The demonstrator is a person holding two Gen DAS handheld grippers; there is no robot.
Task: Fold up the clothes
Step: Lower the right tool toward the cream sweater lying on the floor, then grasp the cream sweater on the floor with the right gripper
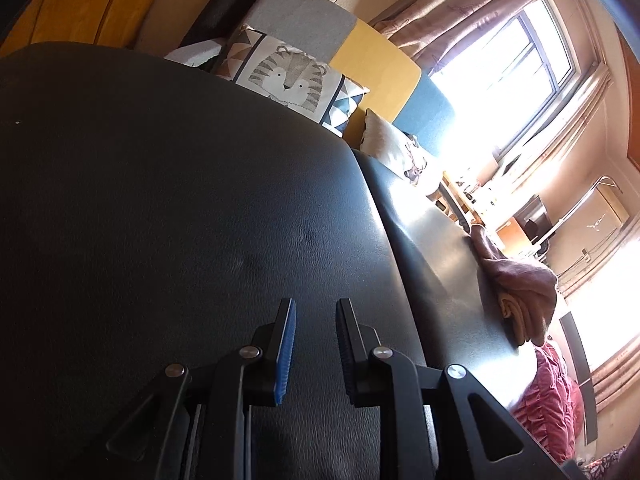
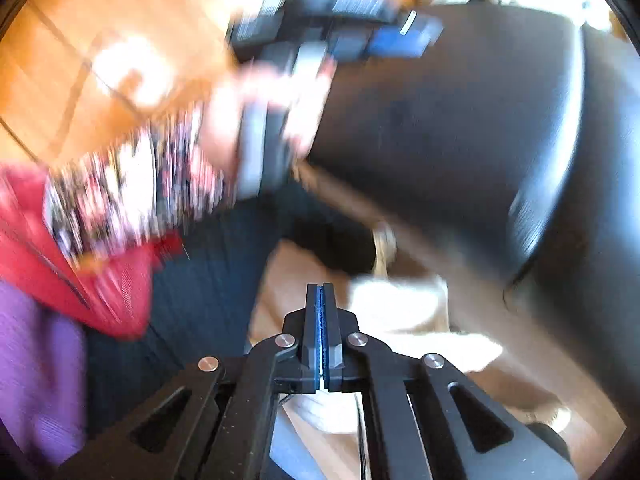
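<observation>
My left gripper (image 1: 315, 312) hovers over the black leather sofa seat (image 1: 180, 200), open, with nothing between its blue pads. A folded pinkish-brown cloth (image 1: 520, 284) lies at the seat's right edge, with a crumpled red garment (image 1: 548, 400) below it. My right gripper (image 2: 322, 292) is shut, and nothing shows between its pads. The right wrist view is blurred. In it, beneath this gripper, lie a dark navy garment (image 2: 208, 280), a red cloth (image 2: 104, 284), a purple cloth (image 2: 36, 360) and pale tan and white fabric (image 2: 384, 308).
A tiger-print cushion (image 1: 288, 76) and a pale cushion (image 1: 396, 148) lean on the sofa back. A bright window (image 1: 508, 68) with curtains is at the right. A person's hand (image 2: 256, 120) in a patterned sleeve holds the left gripper (image 2: 416, 38) over the sofa (image 2: 460, 140). The floor (image 2: 100, 40) is orange.
</observation>
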